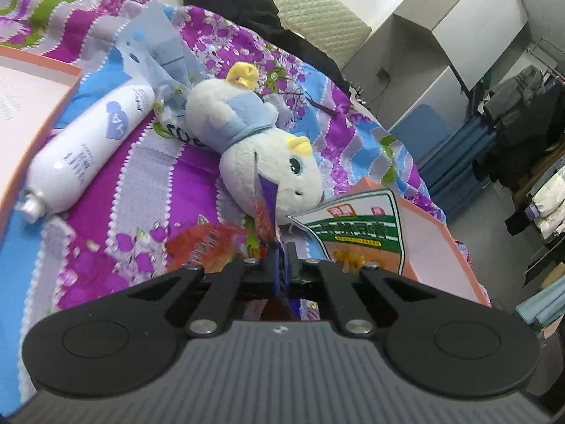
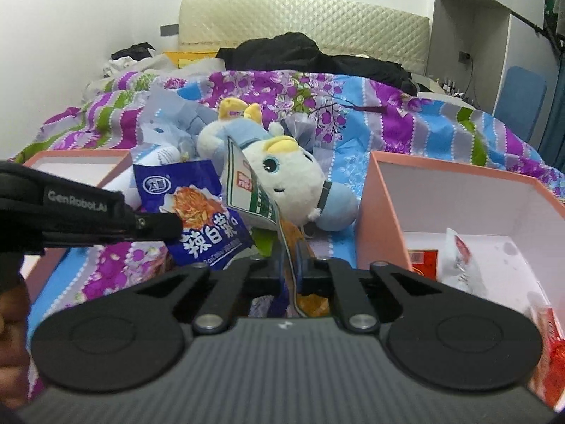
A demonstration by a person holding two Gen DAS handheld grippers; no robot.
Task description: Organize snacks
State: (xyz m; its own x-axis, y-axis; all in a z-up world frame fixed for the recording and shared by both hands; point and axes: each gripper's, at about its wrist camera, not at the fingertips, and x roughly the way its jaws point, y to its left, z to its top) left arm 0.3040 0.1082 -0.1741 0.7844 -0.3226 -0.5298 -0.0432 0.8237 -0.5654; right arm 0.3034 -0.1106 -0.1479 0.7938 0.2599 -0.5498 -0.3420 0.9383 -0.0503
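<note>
Blue snack packet (image 2: 197,212): clamped in the left gripper (image 2: 176,228), hanging clear above the bedspread (image 2: 406,130) in the right wrist view, its lower edge near the right gripper's linkage. In the left wrist view it shows edge-on as a thin purple-blue sliver (image 1: 265,205) rising from the fingertips.
Green-and-white snack packet (image 2: 252,190): pinched in the right gripper (image 2: 289,258), standing up in front of the plush toy (image 2: 293,180); in the left wrist view it shows (image 1: 356,226) at the near wall of the pink box (image 1: 448,243).
Left gripper (image 1: 280,265): jaws drawn right together on the blue packet's edge.
Right gripper: jaws nearly together, pressing on the green-and-white packet's lower part.
Pink box, right side (image 2: 459,190): open-topped, just right of the right gripper; wrapped snacks lie inside, one white (image 2: 459,254) and red ones (image 2: 423,259).
Pink lid or second box (image 2: 70,162): at the bed's left side, behind the left gripper.
White bottle (image 1: 91,152): lying on the bedspread beside that pink piece's edge.
Orange-red wrapper (image 1: 201,247): on the bedspread just left of the left gripper's fingertips.
Open room: bare bedspread between the two pink pieces, narrowed by the plush toy; black clothing (image 2: 310,56) at the bed's head.
</note>
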